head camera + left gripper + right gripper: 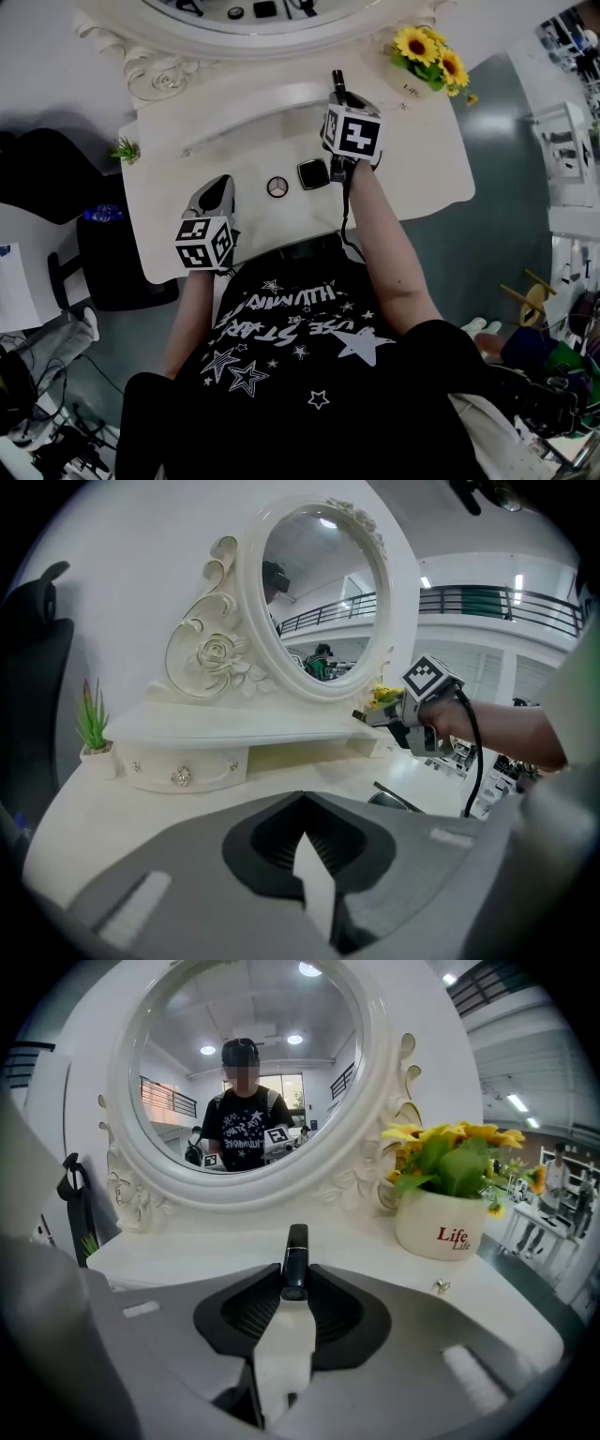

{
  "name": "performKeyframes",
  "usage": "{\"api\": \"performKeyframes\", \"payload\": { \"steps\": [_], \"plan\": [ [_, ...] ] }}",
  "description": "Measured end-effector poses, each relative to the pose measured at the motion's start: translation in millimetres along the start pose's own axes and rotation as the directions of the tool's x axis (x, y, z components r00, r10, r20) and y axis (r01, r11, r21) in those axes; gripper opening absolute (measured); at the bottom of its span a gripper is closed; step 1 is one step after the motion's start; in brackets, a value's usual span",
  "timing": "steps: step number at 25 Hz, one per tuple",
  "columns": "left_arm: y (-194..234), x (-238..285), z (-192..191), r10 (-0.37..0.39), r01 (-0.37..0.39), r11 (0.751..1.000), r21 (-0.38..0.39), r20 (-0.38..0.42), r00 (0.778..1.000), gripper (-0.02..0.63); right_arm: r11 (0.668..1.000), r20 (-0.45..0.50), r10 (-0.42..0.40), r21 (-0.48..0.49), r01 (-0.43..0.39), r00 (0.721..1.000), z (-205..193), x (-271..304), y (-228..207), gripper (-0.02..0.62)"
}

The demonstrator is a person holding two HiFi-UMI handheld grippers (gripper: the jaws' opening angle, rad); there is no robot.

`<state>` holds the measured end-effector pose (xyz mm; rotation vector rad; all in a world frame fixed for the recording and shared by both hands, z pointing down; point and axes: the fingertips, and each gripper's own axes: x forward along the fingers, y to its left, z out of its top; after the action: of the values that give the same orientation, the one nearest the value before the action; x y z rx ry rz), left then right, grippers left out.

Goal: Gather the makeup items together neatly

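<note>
The right tongs [293, 1277] pinch a black tube [296, 1244] near its end (left tongs [302, 801] pressed together, empty); tilted, it may slip out.

Staged vanity corner in a big open hall: ornate white mirror [323, 588], white tabletop [422, 150], sunflower pot [441, 1227]. Balcony railing [497, 602] and ceiling strip light [427, 581] behind.
</note>
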<state>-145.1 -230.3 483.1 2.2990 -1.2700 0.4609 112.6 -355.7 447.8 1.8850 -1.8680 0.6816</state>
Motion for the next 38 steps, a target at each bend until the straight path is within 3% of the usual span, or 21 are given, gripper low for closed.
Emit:
{"api": "performKeyframes", "payload": {
  "steps": [14, 28, 38],
  "plan": [
    [-39, -6, -13, -0.031, 0.031, 0.999, 0.025, -0.006, 1.0, 0.002, 0.999, 0.012, 0.038, -0.033, -0.037, 0.999, -47, -50, -29, 0.123],
    [-69, 5, -24, -0.063, 0.064, 0.997, 0.035, -0.033, 0.997, 0.002, 0.993, -0.074, 0.043, -0.106, -0.051, 0.996, -122, -66, -54, 0.123],
    [-75, 9, -33, -0.046, 0.047, 0.999, 0.019, -0.045, 0.998, 0.002, 0.985, -0.139, 0.062, -0.151, -0.083, 0.988, -160, -61, -62, 0.123]
  ]
}}
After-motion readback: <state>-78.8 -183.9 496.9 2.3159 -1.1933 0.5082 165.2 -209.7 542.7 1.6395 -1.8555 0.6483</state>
